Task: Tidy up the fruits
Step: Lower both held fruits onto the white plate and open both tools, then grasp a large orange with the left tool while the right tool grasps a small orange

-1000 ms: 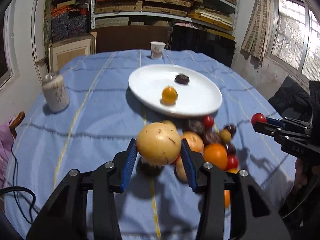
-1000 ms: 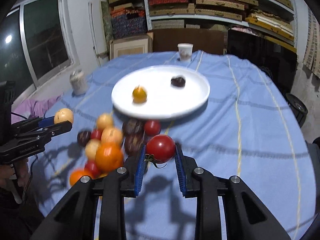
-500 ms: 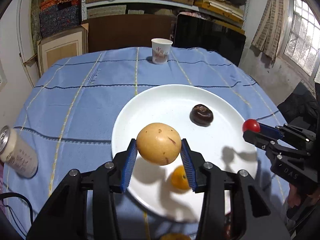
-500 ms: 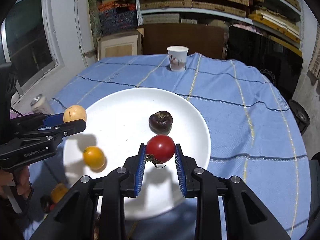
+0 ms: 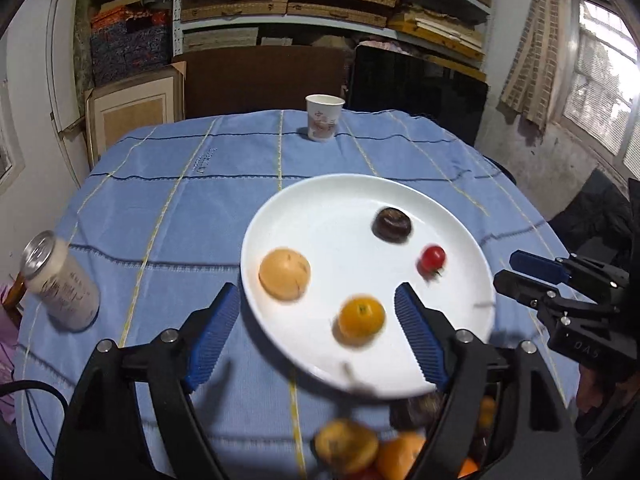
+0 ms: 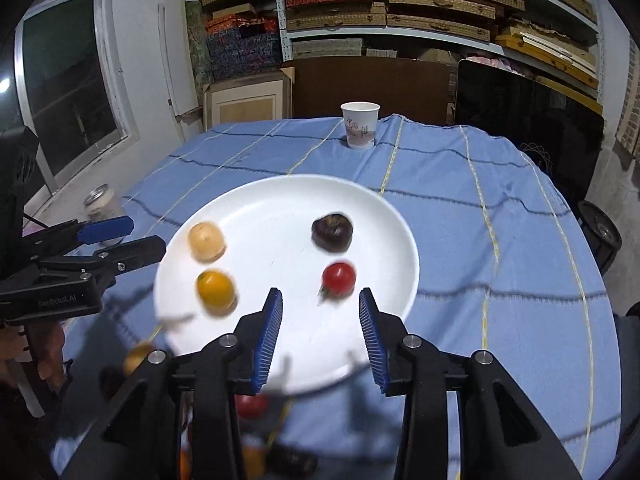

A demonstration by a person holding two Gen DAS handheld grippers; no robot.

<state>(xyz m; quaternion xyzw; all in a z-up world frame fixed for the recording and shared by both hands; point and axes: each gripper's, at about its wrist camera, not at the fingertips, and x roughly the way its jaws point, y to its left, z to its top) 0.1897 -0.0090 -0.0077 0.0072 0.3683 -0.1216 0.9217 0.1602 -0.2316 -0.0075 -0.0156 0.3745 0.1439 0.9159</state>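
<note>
Both jaws just opened, my left hand-held gripper and right hand-held gripper empty; tomato ahead could roll off the plate.

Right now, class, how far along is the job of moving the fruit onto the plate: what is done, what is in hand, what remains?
Done: four fruits lie on the white plate: a dark fruit, an orange, a yellow fruit and a red tomato.

In hand: nothing. The left gripper and right gripper have just been opening and hold nothing.

Left: a pile of fruit on the cloth below the plate.
</note>
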